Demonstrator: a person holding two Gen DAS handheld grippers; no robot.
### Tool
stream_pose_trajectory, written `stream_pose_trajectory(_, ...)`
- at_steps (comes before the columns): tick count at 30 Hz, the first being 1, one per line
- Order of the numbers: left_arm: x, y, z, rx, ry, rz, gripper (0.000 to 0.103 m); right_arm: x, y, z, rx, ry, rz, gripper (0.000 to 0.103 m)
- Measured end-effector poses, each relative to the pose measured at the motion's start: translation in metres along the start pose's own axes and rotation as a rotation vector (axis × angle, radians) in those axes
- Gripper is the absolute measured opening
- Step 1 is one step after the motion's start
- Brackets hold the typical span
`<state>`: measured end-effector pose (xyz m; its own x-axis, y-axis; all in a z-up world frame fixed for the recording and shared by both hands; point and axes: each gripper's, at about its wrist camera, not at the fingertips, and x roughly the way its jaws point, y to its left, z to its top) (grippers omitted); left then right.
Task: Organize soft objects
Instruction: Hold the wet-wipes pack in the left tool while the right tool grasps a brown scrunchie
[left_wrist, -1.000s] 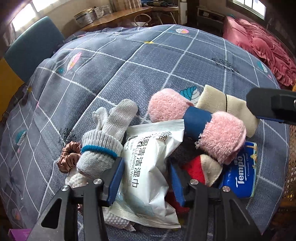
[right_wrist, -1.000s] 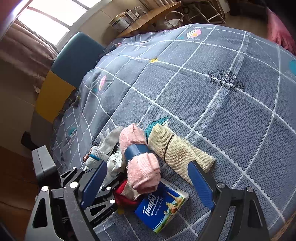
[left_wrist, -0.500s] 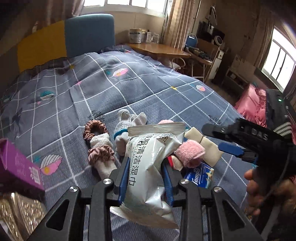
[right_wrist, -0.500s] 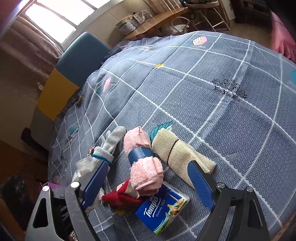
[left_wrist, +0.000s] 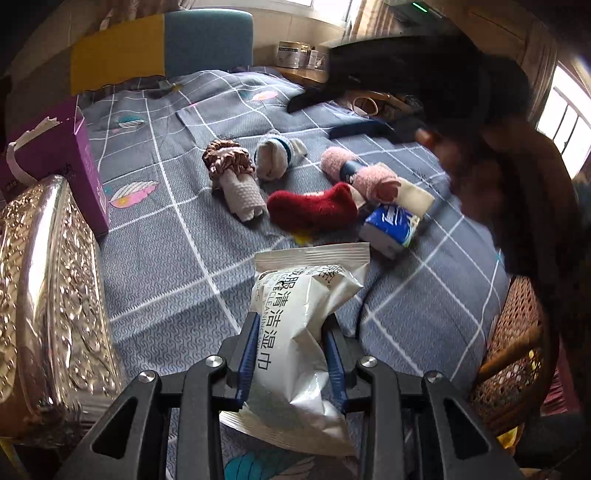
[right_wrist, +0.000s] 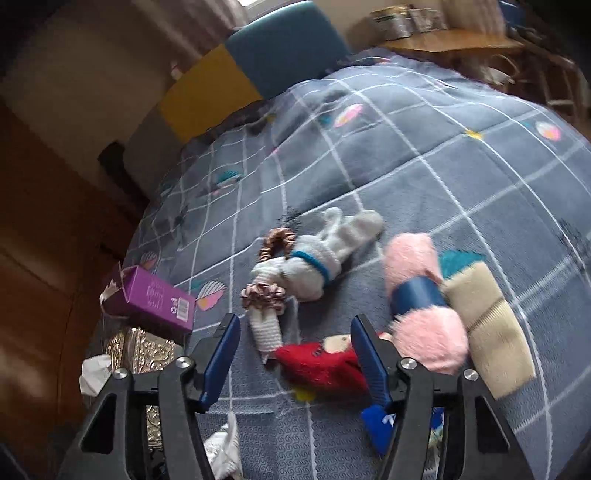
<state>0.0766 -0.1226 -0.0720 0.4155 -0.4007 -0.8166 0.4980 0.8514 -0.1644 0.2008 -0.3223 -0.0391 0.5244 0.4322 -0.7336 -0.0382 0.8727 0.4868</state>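
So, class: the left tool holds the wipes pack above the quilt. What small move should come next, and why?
Probably carry the wipes pack toward the silver box at the left and set it beside the purple box. The left tool is already clamped on the pack, clear of the sock pile, and those boxes look like the sorting spot, though I can't be sure.

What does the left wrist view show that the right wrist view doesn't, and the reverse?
Left wrist view only: the left hand-held gripper clamped on a white wet-wipes pack, and the person's hand, blurred, beyond the pile.

Right wrist view only: the right hand-held gripper, jaws closing with nothing between them, above the red sock.

Both: the grey checked bedspread, purple box, embossed silver box, pink roll with a blue band, white glove, brown scrunchies, blue tissue pack.
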Motion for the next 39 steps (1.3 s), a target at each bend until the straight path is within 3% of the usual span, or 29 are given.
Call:
stream_pose_trajectory(4, 0.0, 0.001, -0.006, 0.002, -0.008, -0.002, 0.033, 0.039, 0.03, 0.03, -0.119, 0.061, -0.018, 0.054)
stream_pose_trajectory(8, -0.002, 0.006, -0.01, -0.012, -0.018, -0.009, 0.033, 0.082, 0.044, 0.06, -0.152, 0.097, -0.05, 0.054)
stream_pose_trajectory(9, -0.002, 0.007, -0.01, -0.013, -0.018, -0.012, 0.033, 0.092, 0.044, 0.066, -0.16, 0.109, -0.068, 0.058)
stream_pose_trajectory(12, -0.003, 0.011, -0.013, -0.027, -0.018, -0.019, 0.033, 0.124, 0.046, 0.079, -0.181, 0.161, -0.144, 0.088)
stream_pose_trajectory(17, -0.001, 0.018, -0.014, -0.054, -0.014, -0.028, 0.033, 0.161, 0.044, 0.083, -0.218, 0.251, -0.227, 0.09)
stream_pose_trajectory(18, -0.001, 0.019, -0.015, -0.058, -0.015, -0.029, 0.033, 0.168, 0.043, 0.082, -0.227, 0.272, -0.247, 0.085)
stream_pose_trajectory(21, -0.001, 0.021, -0.016, -0.066, -0.014, -0.03, 0.033, 0.182, 0.042, 0.079, -0.249, 0.313, -0.285, 0.018)
stream_pose_trajectory(23, -0.001, 0.022, -0.017, -0.071, -0.016, -0.033, 0.033, 0.176, 0.043, 0.08, -0.243, 0.289, -0.251, 0.016)
stream_pose_trajectory(28, -0.001, 0.021, -0.018, -0.073, -0.021, -0.029, 0.033, 0.124, 0.049, 0.099, -0.2, 0.108, -0.143, 0.015)
stream_pose_trajectory(30, -0.002, 0.021, -0.018, -0.072, -0.024, -0.026, 0.033, 0.104, 0.053, 0.1, -0.206, 0.078, -0.109, 0.015)
stream_pose_trajectory(33, -0.001, 0.02, -0.018, -0.074, -0.026, -0.02, 0.033, 0.08, 0.055, 0.087, -0.215, 0.086, -0.081, 0.016)
stream_pose_trajectory(39, -0.001, 0.023, -0.012, -0.109, -0.013, -0.015, 0.033, 0.046, 0.036, 0.015, -0.181, 0.156, -0.156, 0.016)
